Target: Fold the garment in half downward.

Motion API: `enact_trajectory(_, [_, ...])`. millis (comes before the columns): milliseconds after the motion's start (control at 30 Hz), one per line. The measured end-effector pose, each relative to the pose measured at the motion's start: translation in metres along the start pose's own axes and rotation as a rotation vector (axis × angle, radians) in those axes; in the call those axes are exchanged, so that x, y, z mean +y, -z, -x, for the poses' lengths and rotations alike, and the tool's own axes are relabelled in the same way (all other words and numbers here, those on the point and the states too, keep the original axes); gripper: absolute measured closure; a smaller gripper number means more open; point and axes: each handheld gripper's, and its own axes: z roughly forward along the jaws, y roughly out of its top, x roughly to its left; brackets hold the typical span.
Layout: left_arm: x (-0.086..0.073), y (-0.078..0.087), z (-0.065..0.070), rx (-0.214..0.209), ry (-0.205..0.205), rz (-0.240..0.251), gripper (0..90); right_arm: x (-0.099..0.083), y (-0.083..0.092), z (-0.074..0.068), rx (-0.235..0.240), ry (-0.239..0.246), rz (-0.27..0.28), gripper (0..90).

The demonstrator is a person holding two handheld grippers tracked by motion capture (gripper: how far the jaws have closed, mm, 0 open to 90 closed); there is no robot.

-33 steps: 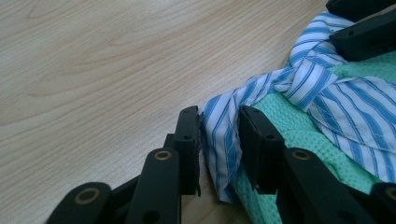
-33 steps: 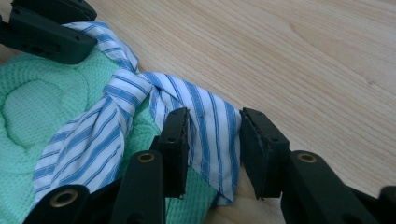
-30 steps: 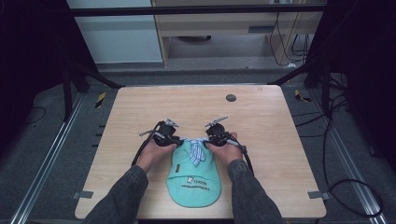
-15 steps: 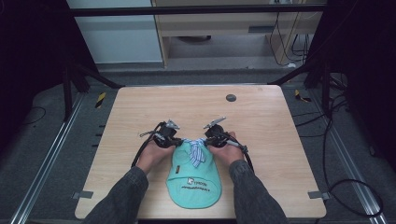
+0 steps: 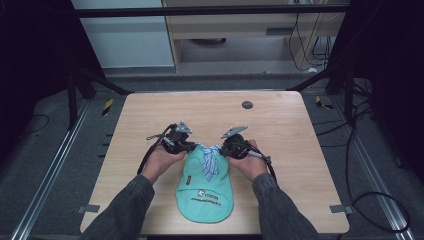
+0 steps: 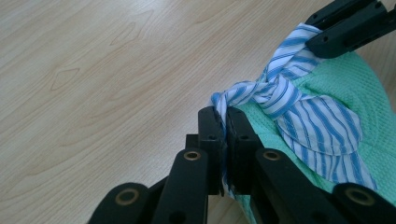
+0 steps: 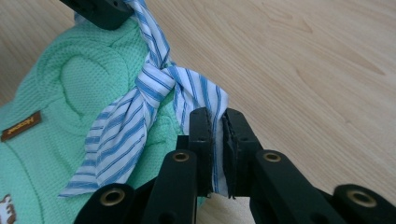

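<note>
The mint-green garment (image 5: 205,185) lies at the lower middle of the high view, on the near part of the wooden table (image 5: 280,130), its long axis running from the bottom edge of the frame up toward the 2 hands. Its upper end carries a blue-and-white striped collar (image 5: 209,159), knotted at the centre with 2 tails hanging down over the green knit.

The left gripper (image 5: 186,145) sits just left of that collar and the right gripper (image 5: 226,148) just right of it, so the cloth spans straight between them. Each is clamped narrow on 1 end of the collar: in the left gripper view the jaws of the left gripper (image 6: 226,122) pinch a striped fold, and in the right gripper view the right gripper (image 7: 214,122) bites white striped fabric. Both stand equally near, so any lift or spread looks likely to turn on the 2 pulling evenly across this short line.

The high view shows the printed logo (image 5: 207,194) low on the garment; the right gripper view instead shows a small brown label (image 7: 19,126) at left.
</note>
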Motion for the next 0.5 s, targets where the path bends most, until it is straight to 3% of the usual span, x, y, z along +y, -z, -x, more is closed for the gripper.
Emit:
enact_trajectory(167, [0.000, 0.012, 0.001, 0.000, -0.014, -0.010, 86.3, 0.004, 0.004, -0.002, 0.008, 0.062, 0.027, 82.7])
enact_trajectory(233, [0.000, 0.013, 0.000, -0.001, -0.018, -0.016, 86.3, 0.004, 0.003, -0.002, 0.016, 0.057, 0.032, 82.8])
enact_trajectory(300, [-0.001, 0.011, 0.003, 0.010, -0.052, -0.057, 86.3, 0.004, -0.001, -0.004, 0.022, 0.065, 0.035, 82.9])
enact_trajectory(400, [-0.001, 0.012, 0.003, 0.010, -0.049, -0.056, 86.4, 0.005, -0.002, -0.006, 0.016, 0.093, 0.029, 83.0])
enact_trajectory(500, [0.003, 0.019, 0.008, 0.025, -0.075, -0.039, 86.4, 0.006, 0.003, -0.007, 0.008, 0.102, 0.044, 83.1])
